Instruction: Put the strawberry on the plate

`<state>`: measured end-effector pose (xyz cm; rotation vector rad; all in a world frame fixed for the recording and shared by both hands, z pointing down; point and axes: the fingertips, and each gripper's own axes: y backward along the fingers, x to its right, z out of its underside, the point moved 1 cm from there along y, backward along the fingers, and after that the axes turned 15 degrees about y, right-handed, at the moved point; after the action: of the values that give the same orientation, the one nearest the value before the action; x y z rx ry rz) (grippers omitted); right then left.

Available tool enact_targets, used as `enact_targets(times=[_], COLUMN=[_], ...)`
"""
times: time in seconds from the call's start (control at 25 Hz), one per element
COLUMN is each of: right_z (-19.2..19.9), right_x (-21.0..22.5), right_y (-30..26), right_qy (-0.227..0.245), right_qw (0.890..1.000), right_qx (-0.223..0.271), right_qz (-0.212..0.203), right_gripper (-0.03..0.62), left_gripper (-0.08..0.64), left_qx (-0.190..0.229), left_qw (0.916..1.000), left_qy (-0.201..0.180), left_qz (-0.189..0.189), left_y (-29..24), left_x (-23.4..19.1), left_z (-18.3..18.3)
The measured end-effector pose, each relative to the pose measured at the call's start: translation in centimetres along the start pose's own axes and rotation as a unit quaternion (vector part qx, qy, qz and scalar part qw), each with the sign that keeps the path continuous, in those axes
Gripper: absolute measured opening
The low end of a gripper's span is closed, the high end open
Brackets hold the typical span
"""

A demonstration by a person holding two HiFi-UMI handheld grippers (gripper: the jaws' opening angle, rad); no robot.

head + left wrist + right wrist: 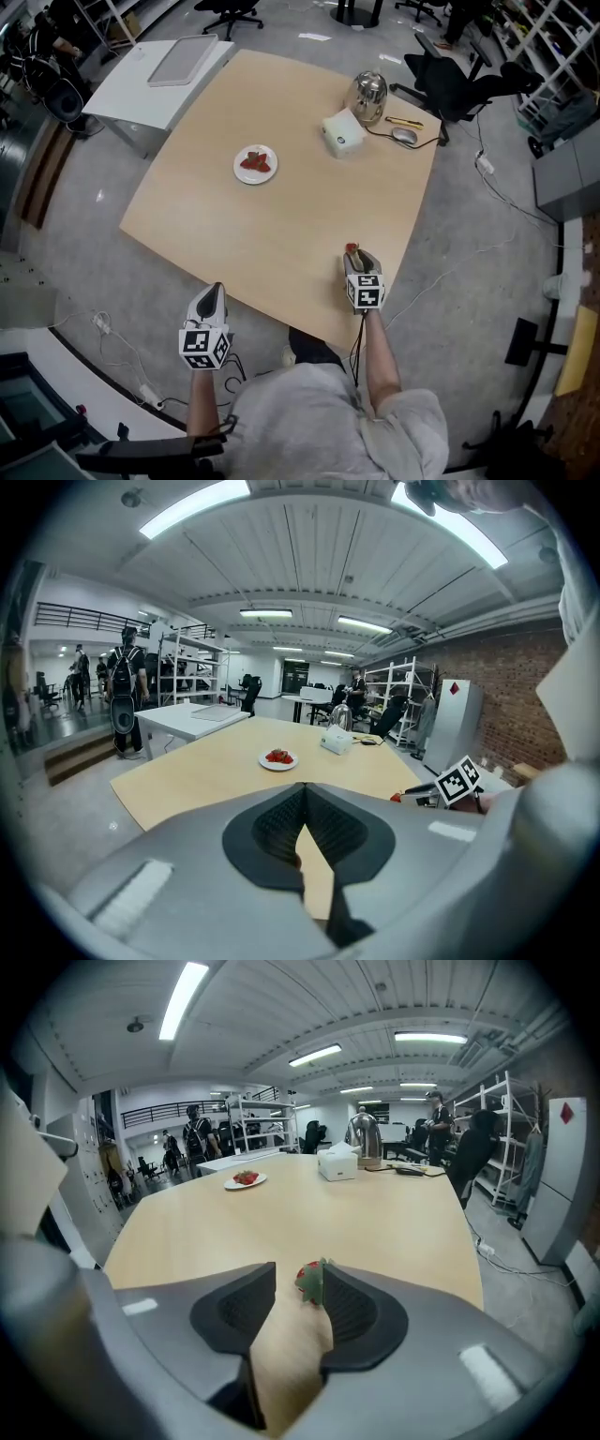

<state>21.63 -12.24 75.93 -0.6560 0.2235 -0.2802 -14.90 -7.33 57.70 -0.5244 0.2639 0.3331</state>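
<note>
Right gripper [296, 1269] open; strawberry [310, 1282] between jaws, leaning on right jaw, leafy end nearest, red tip toward 11 o'clock. Left gripper [305, 789] closed, empty.

No lettering is showing legibly; a red diamond label [564, 1112], perhaps a hazard sign, is sitting on a grey cabinet [553, 1190].

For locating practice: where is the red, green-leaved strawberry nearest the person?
Head view: strawberry at the wooden table's near right edge, between the right gripper's open jaws.
</note>
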Motion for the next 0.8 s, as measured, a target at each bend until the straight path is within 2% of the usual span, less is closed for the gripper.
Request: enact_targets(times=[0.36,0.6,0.8], right_z=[1.0,1.1,1.1], right_x=[0.9,1.2,1.4], right_y=[-2.4,-2.8,-2.8], right_qy=[0.001,-0.005,-0.006], right_qw=[0.999,0.999,0.999], right_qx=[-0.033,-0.038,-0.038], right_qz=[0.0,0.006,0.01], right_gripper=[0.183,0.15,0.149], left_gripper=[0.02,0.02,0.02], left_qx=[-0.009,-0.012,-0.011], left_qw=[0.9998,0.9997,0.9997], left_qy=[-0.003,-0.002,0.001], left_qz=[-0.017,-0.02,-0.021], left_y=[-1.2,-1.6,-2.1], left_x=[-0.5,-0.6,-0.6], left_z=[-0.5,-0.4,-0.5])
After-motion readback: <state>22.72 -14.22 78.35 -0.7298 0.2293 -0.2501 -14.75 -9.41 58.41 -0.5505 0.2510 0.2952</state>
